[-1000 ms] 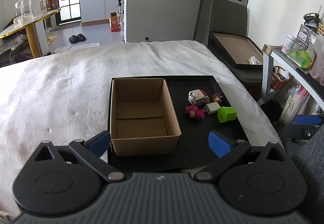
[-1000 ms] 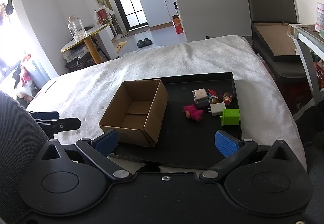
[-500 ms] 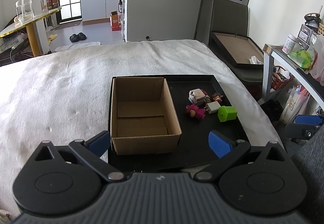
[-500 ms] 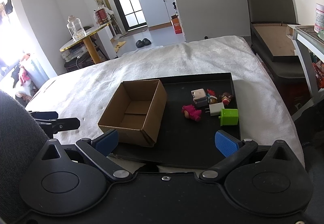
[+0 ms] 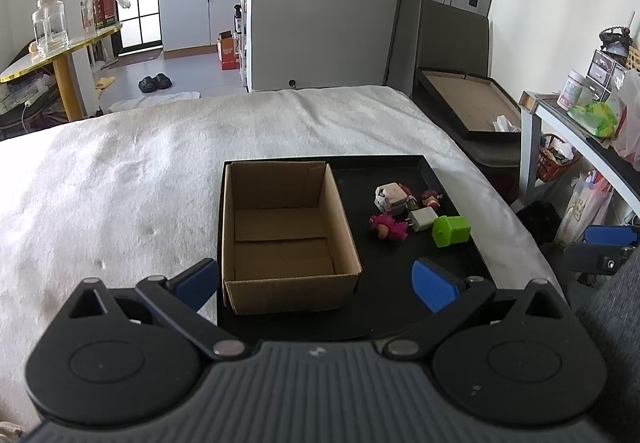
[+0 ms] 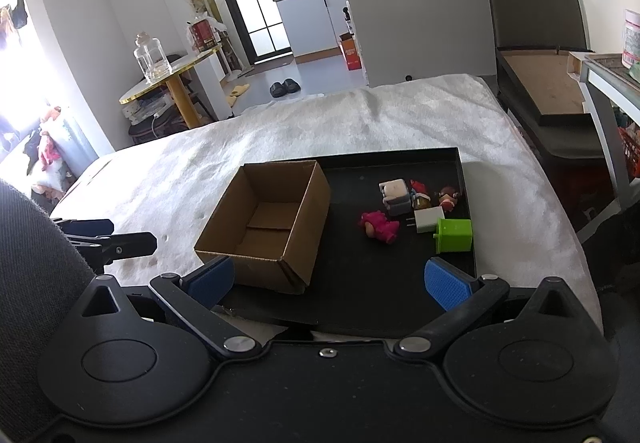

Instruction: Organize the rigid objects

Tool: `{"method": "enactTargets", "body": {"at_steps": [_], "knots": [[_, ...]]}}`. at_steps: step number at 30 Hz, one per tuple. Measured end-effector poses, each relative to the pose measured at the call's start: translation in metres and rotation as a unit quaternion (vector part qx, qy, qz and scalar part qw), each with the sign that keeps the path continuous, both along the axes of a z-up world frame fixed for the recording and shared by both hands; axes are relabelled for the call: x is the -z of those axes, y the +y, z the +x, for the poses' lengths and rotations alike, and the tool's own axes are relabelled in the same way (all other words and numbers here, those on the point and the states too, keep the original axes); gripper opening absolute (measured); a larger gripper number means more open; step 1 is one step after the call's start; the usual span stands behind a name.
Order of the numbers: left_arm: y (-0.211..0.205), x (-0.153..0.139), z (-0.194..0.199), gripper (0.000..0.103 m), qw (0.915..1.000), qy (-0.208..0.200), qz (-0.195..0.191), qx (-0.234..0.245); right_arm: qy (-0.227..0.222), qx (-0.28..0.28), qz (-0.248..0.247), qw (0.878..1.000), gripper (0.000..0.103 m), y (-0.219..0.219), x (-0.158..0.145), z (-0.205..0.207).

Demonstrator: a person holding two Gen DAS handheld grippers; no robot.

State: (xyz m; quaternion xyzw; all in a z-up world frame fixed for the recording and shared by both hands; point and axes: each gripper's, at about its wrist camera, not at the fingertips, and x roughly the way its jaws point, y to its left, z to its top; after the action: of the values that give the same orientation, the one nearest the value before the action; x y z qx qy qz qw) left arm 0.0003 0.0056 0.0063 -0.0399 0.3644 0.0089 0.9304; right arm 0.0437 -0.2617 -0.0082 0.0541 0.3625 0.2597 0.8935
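An open, empty cardboard box (image 5: pixel 284 235) (image 6: pixel 268 223) sits on the left half of a black tray (image 5: pixel 400 307) (image 6: pixel 360 307). On the tray's right half lie a pink figure (image 5: pixel 387 226) (image 6: pixel 379 227), a white charger (image 5: pixel 422 219) (image 6: pixel 428 219), a green block (image 5: pixel 452 231) (image 6: pixel 454 235), a white-grey toy (image 5: pixel 390 198) (image 6: pixel 396 195) and a small doll (image 5: pixel 431 198) (image 6: pixel 449 197). My left gripper (image 5: pixel 316 283) is open and empty, before the box's near wall. My right gripper (image 6: pixel 328 281) is open and empty, at the tray's near edge.
The tray rests on a bed with a white fleece blanket (image 5: pixel 120 195) (image 6: pixel 400 115). A side table with jars and bags (image 5: pixel 580 111) stands to the right. A dark chair holding a flat cardboard tray (image 5: pixel 468 107) (image 6: pixel 540 83) is beyond the bed.
Both grippers have edged slightly back or upward; the tray and its objects sit a little higher in view. Nothing was taken hold of or let go.
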Motion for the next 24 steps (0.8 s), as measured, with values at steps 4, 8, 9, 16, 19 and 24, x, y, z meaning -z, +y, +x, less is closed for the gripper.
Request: {"method": "enactTargets", "body": {"at_steps": [4, 8, 9, 16, 19, 24], "knots": [[0.001, -0.003, 0.000, 0.102, 1.0000, -0.009, -0.001, -0.002, -0.002, -0.001, 0.003, 1.000, 0.103, -0.002, 0.000, 0.004], [0.000, -0.003, 0.003, 0.102, 0.9999, -0.009, 0.005, -0.004, 0.000, 0.001, 0.010, 1.000, 0.103, -0.004, 0.004, 0.007], [0.000, -0.002, 0.004, 0.102, 0.9999, -0.008, 0.007, -0.005, 0.001, 0.003, 0.011, 1.000, 0.103, -0.005, 0.005, 0.008], [0.003, 0.007, 0.015, 0.102, 0.9997, 0.005, 0.018, -0.015, 0.009, 0.012, 0.013, 1.000, 0.103, -0.011, 0.017, 0.019], [0.005, 0.013, 0.023, 0.102, 0.9995, 0.013, 0.022, -0.019, 0.015, 0.012, 0.014, 1.000, 0.103, -0.013, 0.023, 0.026], [0.010, 0.023, 0.035, 0.102, 0.9987, 0.026, 0.028, -0.034, 0.016, 0.014, 0.011, 1.000, 0.103, -0.013, 0.031, 0.037]]}}
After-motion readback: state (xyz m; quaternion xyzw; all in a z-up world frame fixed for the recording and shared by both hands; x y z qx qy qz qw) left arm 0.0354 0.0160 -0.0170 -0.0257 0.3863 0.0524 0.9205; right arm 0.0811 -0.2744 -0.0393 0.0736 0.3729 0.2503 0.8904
